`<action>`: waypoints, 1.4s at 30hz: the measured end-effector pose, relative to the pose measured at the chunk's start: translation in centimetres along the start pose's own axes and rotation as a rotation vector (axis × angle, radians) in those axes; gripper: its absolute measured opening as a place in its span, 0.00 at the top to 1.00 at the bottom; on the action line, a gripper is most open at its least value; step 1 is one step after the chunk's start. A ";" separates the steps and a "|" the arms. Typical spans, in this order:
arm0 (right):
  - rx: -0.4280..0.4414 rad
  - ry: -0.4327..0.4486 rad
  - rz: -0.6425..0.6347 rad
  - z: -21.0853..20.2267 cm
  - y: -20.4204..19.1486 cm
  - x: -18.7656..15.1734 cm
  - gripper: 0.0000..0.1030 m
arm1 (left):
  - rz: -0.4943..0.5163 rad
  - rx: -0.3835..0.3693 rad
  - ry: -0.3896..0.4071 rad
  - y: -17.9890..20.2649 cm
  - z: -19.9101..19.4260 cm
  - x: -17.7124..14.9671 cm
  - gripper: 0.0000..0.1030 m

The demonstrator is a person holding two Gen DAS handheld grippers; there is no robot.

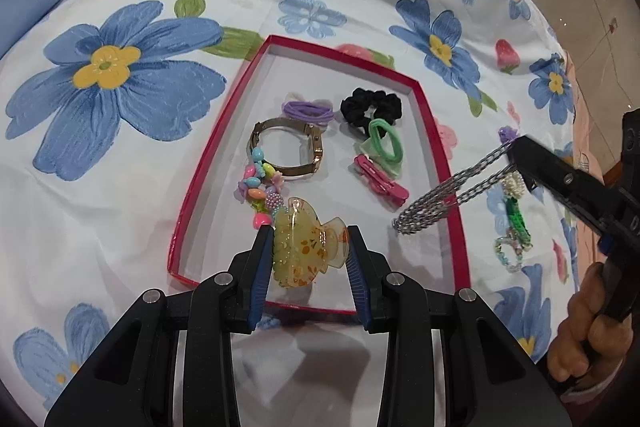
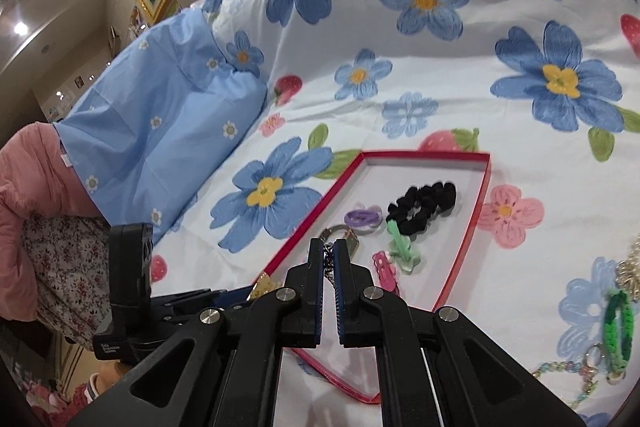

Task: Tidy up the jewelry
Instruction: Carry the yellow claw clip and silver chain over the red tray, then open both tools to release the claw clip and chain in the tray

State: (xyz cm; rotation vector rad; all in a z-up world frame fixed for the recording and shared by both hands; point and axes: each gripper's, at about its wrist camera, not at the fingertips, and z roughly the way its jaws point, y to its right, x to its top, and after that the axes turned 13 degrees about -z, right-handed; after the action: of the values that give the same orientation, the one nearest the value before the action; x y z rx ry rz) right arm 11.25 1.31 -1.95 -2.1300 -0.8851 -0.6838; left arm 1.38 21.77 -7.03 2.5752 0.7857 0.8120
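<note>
Being pinched between the blue pads of the left gripper [image 1: 308,247] is a translucent yellow hair claw [image 1: 306,245], held narrowly over the near end of the red-rimmed tray [image 1: 208,163], which is lying on a flowered bedsheet [image 1: 120,87]. A silver chain [image 1: 440,199] is being clamped by the right gripper [image 2: 329,259], whose jaws are closed tight on it; in the left wrist view the chain is seen hanging in two strands across the tray's right rim.

Inside the tray, a gold watch [image 1: 288,151] is being kept near the middle, with a purple hair tie [image 1: 307,110] just beyond it and a string of coloured beads [image 1: 260,183] touching its near left side. A black scrunchie [image 1: 370,105] is lying toward the far right corner, a green hair tie [image 1: 384,143] overlapping its near edge, and a pink hair clip [image 1: 380,181] just in front of that.

Outside the tray, on the sheet to its right, a green braided bracelet [image 2: 618,327], a pearl piece [image 1: 514,185] and a pale beaded chain [image 1: 510,255] are being left together. A blue pillow [image 2: 160,115] is resting at the sheet's far left edge.
</note>
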 end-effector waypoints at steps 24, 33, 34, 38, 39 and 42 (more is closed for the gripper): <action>-0.054 -0.237 -0.003 6.7 2.1 -4.3 0.96 | 0.031 0.056 -0.049 0.1 3.4 0.2 0.67; -0.037 -0.253 0.016 7.0 2.5 -4.4 0.91 | 0.022 0.057 -0.051 0.0 3.3 0.2 0.59; -0.040 -0.254 0.016 7.0 2.5 -4.4 0.91 | 0.021 0.060 -0.050 0.0 3.3 0.2 0.58; -0.045 -0.254 0.020 6.9 2.5 -4.4 0.90 | 0.014 0.065 -0.048 0.0 3.2 0.2 0.57; -0.048 -0.252 0.020 6.8 2.5 -4.4 0.90 | 0.014 0.067 -0.048 0.0 3.1 0.2 0.56; -0.048 -0.236 0.029 6.3 2.5 -4.3 0.86 | 0.015 0.070 -0.044 0.1 2.9 0.1 0.52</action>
State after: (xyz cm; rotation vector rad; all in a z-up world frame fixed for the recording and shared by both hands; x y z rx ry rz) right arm 11.72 3.31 -9.70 -2.2948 -0.9682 -0.4477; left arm 3.28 21.35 -9.21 2.6544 0.7956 0.7417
